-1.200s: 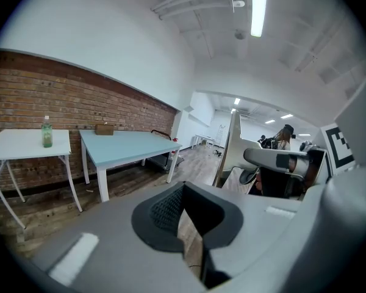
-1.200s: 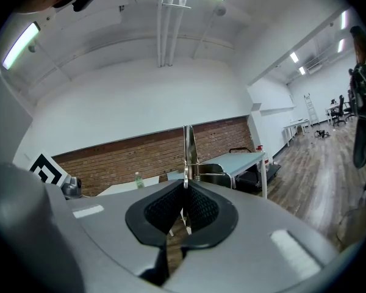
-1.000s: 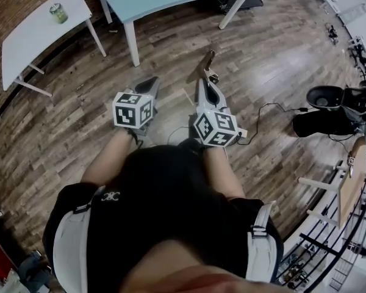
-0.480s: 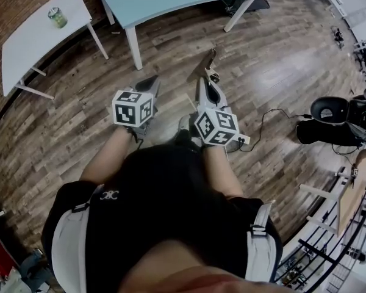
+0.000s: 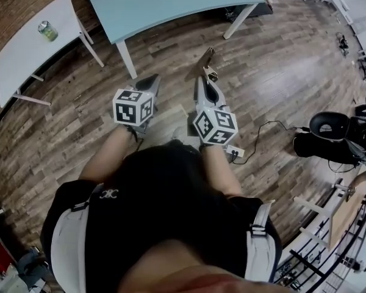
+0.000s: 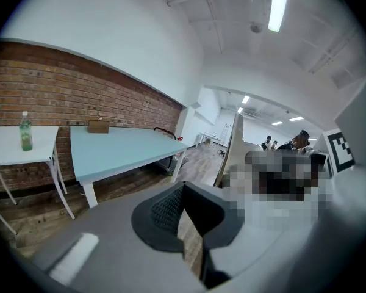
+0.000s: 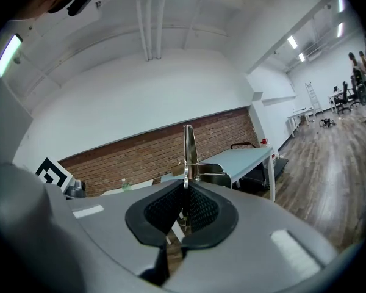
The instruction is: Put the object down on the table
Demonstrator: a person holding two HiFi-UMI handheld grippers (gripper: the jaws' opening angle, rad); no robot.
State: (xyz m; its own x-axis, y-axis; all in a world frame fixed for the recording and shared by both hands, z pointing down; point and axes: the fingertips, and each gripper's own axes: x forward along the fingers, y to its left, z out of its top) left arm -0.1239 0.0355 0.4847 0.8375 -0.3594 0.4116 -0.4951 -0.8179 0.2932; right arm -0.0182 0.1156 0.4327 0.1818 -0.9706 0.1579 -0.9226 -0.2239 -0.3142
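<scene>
Pale-blue table (image 5: 171,2) stands ahead of the person, its white legs on the wood-plank floor (image 5: 280,66). Both grippers are held out short of the table's near edge, above the floor and not over the tabletop.

The right gripper (image 5: 204,81) has its jaws pressed together on a thin flat object (image 5: 206,61) with a metal spring clip. In the right gripper view the object (image 7: 188,151) stands upright out of the dark ribbed pads (image 7: 198,209), with the table behind it. It is in the air, clear of the table and not set down.

The left gripper (image 5: 147,83) is beside the right one, on the side away from the object. In the left gripper view its jaws meet at the tips with nothing between them, and only a slit of floor shows lower down.

Left of the pale-blue table is a smaller white table (image 5: 24,50) with a green-capped bottle (image 5: 47,30) on it. A small brown box (image 6: 97,126) sits at the far edge of the pale-blue table, against the brick wall (image 6: 61,90).
</scene>
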